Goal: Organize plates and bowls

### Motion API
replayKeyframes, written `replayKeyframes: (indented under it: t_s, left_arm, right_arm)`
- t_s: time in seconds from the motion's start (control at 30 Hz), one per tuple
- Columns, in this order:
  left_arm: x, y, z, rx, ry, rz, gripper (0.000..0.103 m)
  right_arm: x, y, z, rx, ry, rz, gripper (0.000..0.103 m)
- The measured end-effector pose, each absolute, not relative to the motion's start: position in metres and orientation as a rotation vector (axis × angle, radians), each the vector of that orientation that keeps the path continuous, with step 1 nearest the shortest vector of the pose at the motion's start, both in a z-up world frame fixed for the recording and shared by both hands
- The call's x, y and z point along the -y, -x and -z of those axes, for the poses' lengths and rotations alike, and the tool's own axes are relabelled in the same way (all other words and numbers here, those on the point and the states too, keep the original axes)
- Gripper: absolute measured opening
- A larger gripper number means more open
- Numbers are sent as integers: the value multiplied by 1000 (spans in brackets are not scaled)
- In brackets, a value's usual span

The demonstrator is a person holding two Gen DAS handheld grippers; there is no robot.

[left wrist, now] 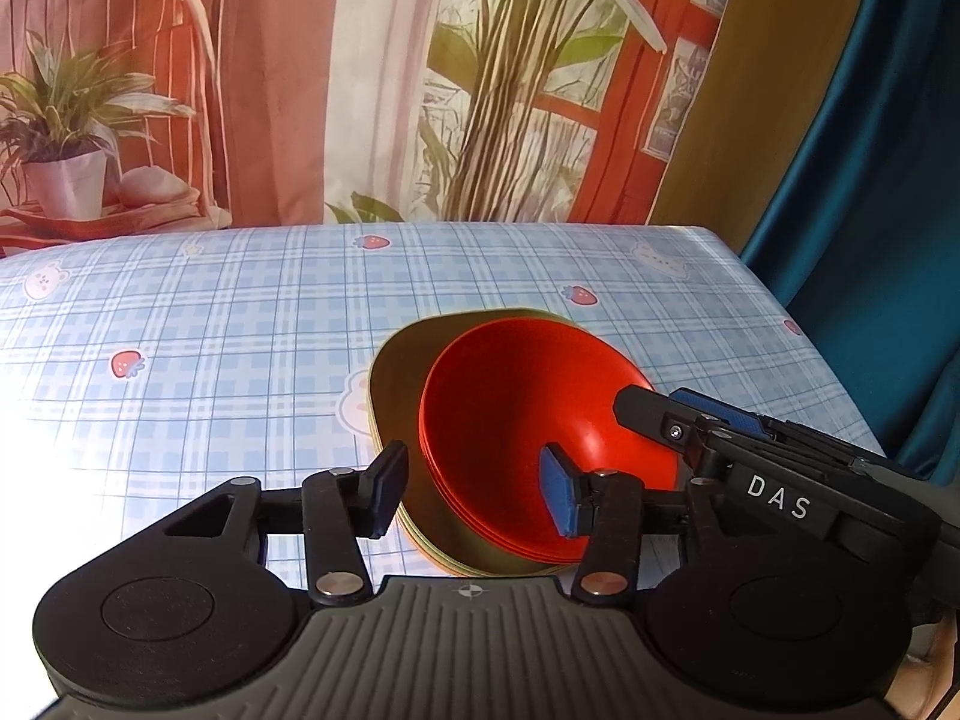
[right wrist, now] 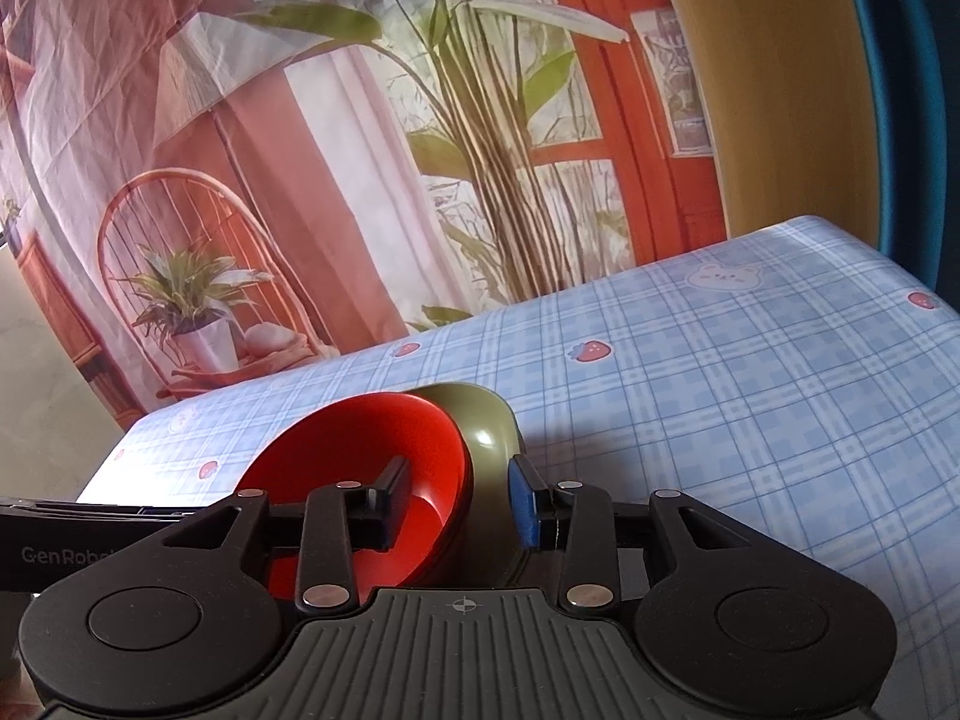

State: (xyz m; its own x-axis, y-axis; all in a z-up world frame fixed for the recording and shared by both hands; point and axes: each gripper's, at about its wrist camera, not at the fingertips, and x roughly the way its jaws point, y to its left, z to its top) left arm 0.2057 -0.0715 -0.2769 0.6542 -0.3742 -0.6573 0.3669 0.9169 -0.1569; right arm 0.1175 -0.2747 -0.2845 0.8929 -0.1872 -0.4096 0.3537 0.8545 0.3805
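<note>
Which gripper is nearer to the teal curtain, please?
Right. The right gripper straddles the red bowls' rim on the side of the teal curtain; the left gripper straddles their other side, farther away.

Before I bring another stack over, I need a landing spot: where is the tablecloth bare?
Bare cloth runs left of the green plates and behind them to the table's far edge; the right wrist view shows more open cloth on their right. It is crowded only where both grippers straddle the red bowls.

printed backdrop [left wrist: 372, 78], teal curtain [left wrist: 870, 138], checked tablecloth [left wrist: 198, 312]
</note>
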Motion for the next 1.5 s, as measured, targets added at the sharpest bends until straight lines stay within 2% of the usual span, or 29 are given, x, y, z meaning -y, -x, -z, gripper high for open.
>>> replayKeyframes:
  t_s: [0.17,0.27,0.33,0.43,0.5,0.93,1.5]
  left_arm:
    - [65,-194,261,-688,-11,395,67]
    - [59,-184,249,-640,-26,378,82]
    - [56,-176,240,-597,-42,356,94]
    - [48,-165,226,-551,-42,329,99]
    - [41,-158,217,-533,-23,307,102]
    - [6,-111,175,-451,12,191,103]
    - [-24,-23,98,-338,-75,54,103]
  right_arm:
    - [273,-108,270,-361,-429,305,57]
    - [270,-101,260,-352,-405,311,68]
    - [267,-96,252,-337,-391,312,80]
    - [263,-87,240,-312,-373,312,98]
    - [259,-82,232,-302,-360,313,102]
    - [222,-46,174,-273,-298,327,103]
    - [160,15,90,-277,-187,308,103]
